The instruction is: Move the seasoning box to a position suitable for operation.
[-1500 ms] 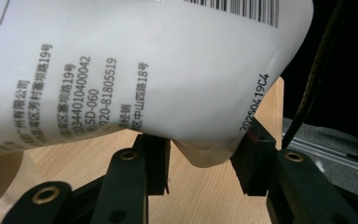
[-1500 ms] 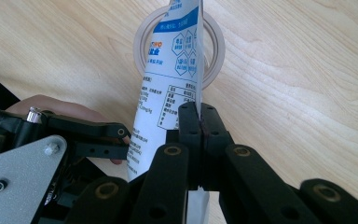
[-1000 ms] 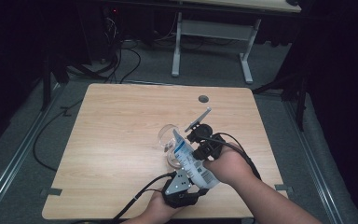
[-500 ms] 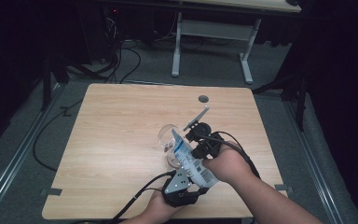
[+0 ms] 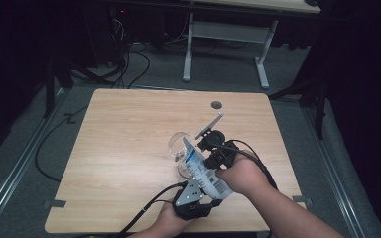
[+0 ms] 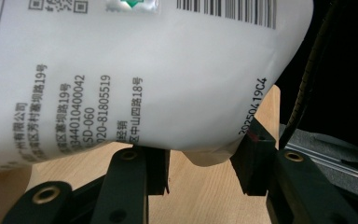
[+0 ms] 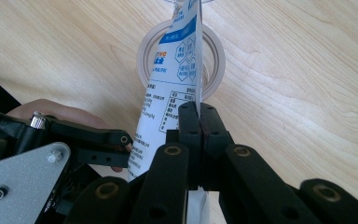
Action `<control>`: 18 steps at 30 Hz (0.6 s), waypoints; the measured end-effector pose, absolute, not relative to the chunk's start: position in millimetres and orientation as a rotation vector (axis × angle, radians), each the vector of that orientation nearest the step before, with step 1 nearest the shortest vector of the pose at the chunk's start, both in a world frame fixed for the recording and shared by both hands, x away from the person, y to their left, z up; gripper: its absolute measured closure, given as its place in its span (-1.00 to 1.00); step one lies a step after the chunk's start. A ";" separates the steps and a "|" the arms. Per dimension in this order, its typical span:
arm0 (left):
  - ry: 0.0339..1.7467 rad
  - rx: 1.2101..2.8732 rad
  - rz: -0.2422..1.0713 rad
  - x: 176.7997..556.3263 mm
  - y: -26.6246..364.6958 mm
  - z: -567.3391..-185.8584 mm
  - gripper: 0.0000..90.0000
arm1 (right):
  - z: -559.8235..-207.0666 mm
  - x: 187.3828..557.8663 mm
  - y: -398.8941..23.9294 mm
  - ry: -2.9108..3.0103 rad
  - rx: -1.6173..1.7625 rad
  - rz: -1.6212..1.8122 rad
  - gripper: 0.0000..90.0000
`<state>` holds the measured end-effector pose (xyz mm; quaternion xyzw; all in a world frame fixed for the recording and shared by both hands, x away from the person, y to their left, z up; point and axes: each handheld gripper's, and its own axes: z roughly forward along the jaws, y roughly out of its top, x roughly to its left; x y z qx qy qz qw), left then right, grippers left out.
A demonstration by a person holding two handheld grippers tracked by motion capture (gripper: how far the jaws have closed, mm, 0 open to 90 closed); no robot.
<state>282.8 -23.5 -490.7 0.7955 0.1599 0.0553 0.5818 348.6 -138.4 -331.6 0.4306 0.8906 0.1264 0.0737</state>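
Dark floor and trailing cables ring the wooden desk [image 5: 129, 148] where I work, a second table frame standing beyond its far edge. I hold a white refill pouch [image 5: 202, 166] tilted over a clear glass cup [image 5: 177, 148] that sits just in front of my hands, the pouch's upper end reaching over the cup's rim. My left gripper [image 6: 200, 168] cradles the pouch's fat lower end, its pads pressing the bag from both sides. My right gripper [image 7: 199, 122] is pressed together on the pouch's thin side seam, pinching it flat. I judge the pouring step is in hand: next I must tip the pouch further and keep its mouth over the cup. A round grommet hole [image 5: 216, 105] lies well beyond the cup; nothing stands in the way.
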 end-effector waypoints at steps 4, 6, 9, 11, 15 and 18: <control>0.373 1.858 0.126 282.7 -24.0 -490.8 0.36 | -331.9 348.4 -138.9 2.676 1.290 0.376 1.00; 0.373 1.859 0.125 283.0 -24.1 -490.8 0.37 | -332.1 348.8 -139.5 2.676 1.284 0.379 1.00; 0.369 1.861 0.127 283.3 -24.4 -490.5 0.37 | -332.0 348.9 -140.2 2.676 1.286 0.381 1.00; 0.368 1.862 0.127 284.0 -24.9 -490.3 0.37 | -331.7 348.9 -140.5 2.674 1.294 0.381 1.00; 0.364 1.866 0.128 285.5 -26.0 -489.6 0.37 | -331.4 350.3 -142.2 2.675 1.288 0.382 1.00; 0.365 1.862 0.123 285.9 -26.2 -489.7 0.37 | -331.5 350.7 -142.2 2.671 1.303 0.387 1.00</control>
